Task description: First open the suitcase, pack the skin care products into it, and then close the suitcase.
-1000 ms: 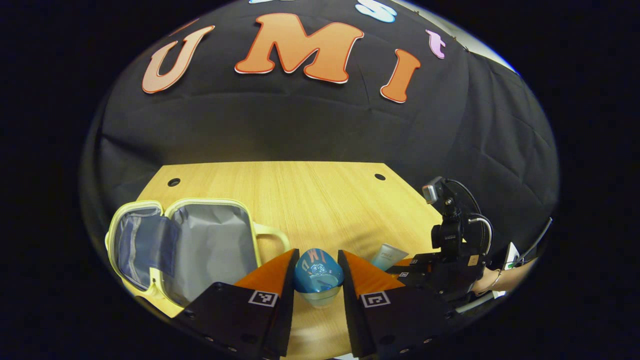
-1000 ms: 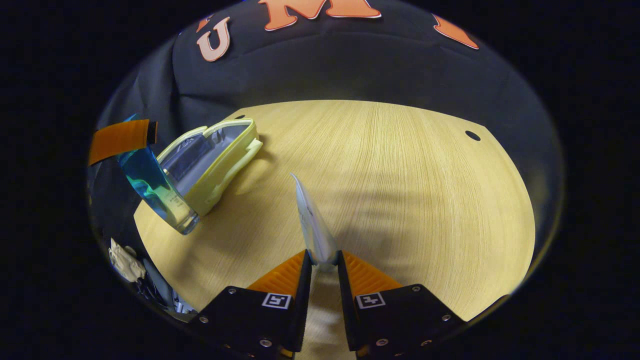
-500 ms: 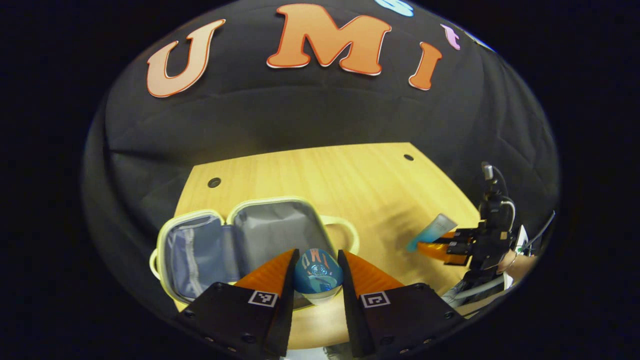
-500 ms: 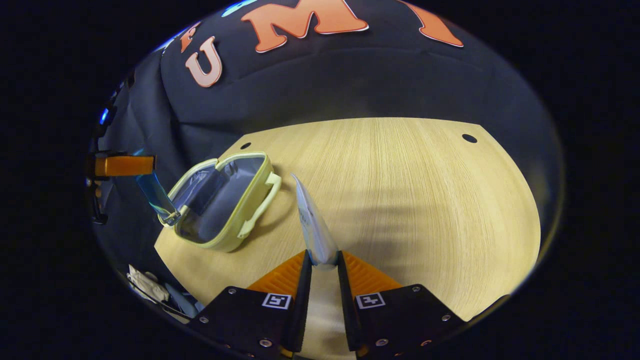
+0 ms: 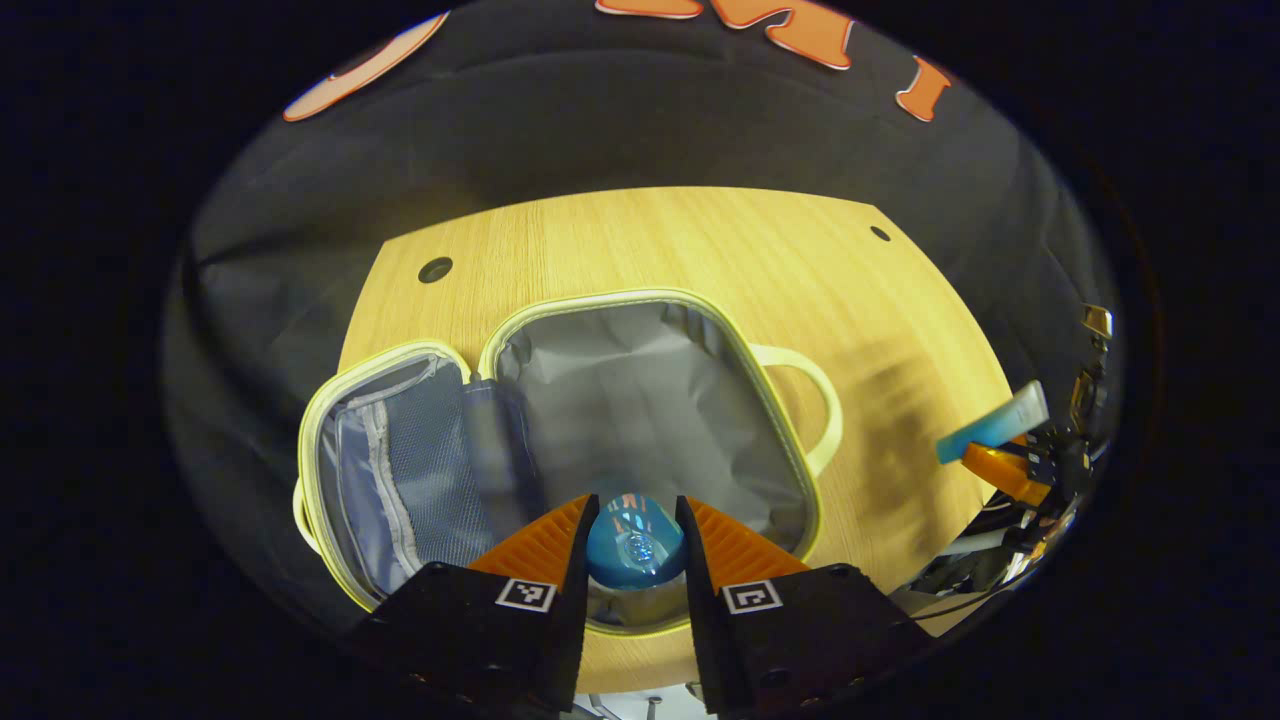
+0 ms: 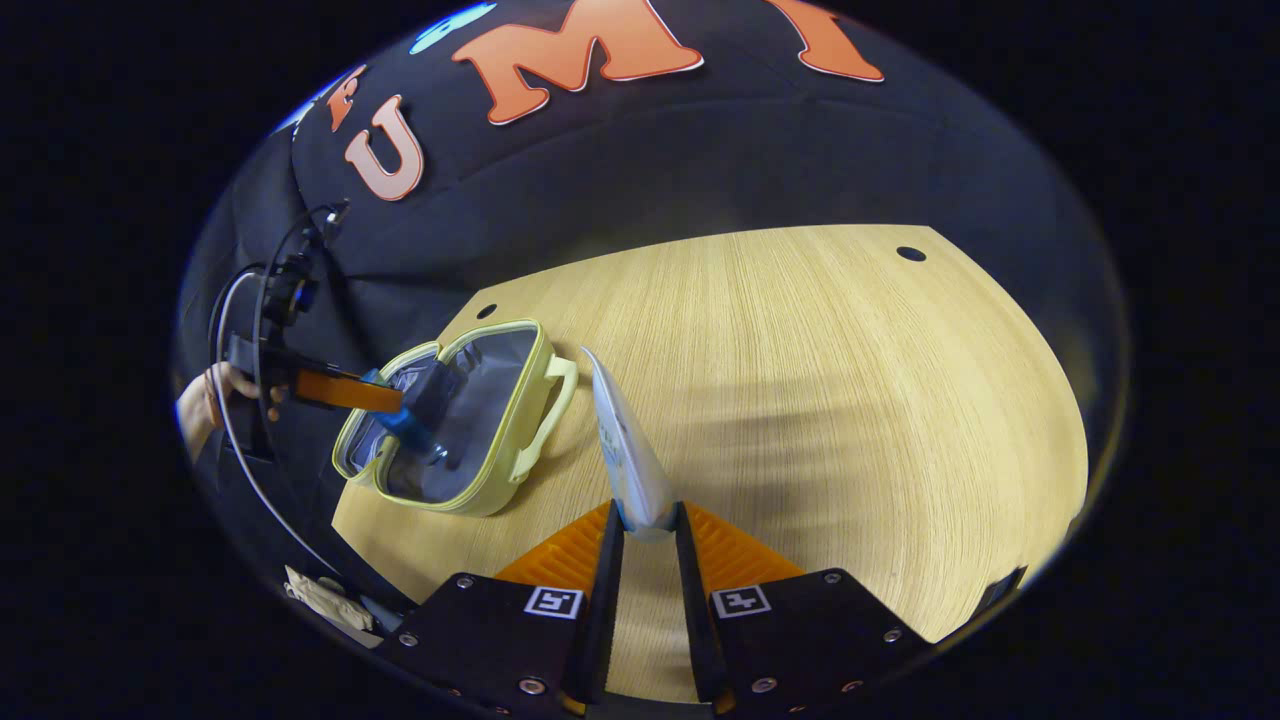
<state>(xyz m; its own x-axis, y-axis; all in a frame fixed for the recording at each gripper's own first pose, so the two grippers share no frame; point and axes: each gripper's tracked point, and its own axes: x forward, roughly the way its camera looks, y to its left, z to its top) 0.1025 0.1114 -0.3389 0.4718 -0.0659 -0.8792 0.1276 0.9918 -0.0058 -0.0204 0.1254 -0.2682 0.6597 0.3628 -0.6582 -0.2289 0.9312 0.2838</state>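
Note:
A pale yellow suitcase (image 5: 790,420) lies open on the wooden table, its grey lining and a mesh pocket facing up. My left gripper (image 5: 632,545) is shut on a blue bottle (image 5: 634,538), held over the near edge of the case's right half. In the right gripper view the same bottle (image 6: 405,430) hangs over the suitcase (image 6: 520,440), held by the left gripper (image 6: 385,400). My right gripper (image 6: 645,525) is shut on a white and blue tube (image 6: 625,450), held above the table to the right of the case. That tube (image 5: 990,425) also shows at the far right of the left gripper view.
The wooden table (image 6: 820,380) stretches wide to the right of the case, with small round holes (image 6: 911,254) near its far corners. A hand (image 6: 205,395) holds the left gripper at the left edge. Black cloth walls close in the table behind.
My left gripper has carried the blue bottle left and forward until it hangs over the open suitcase, tilting down. My right gripper has lifted the tube a little and keeps its hold.

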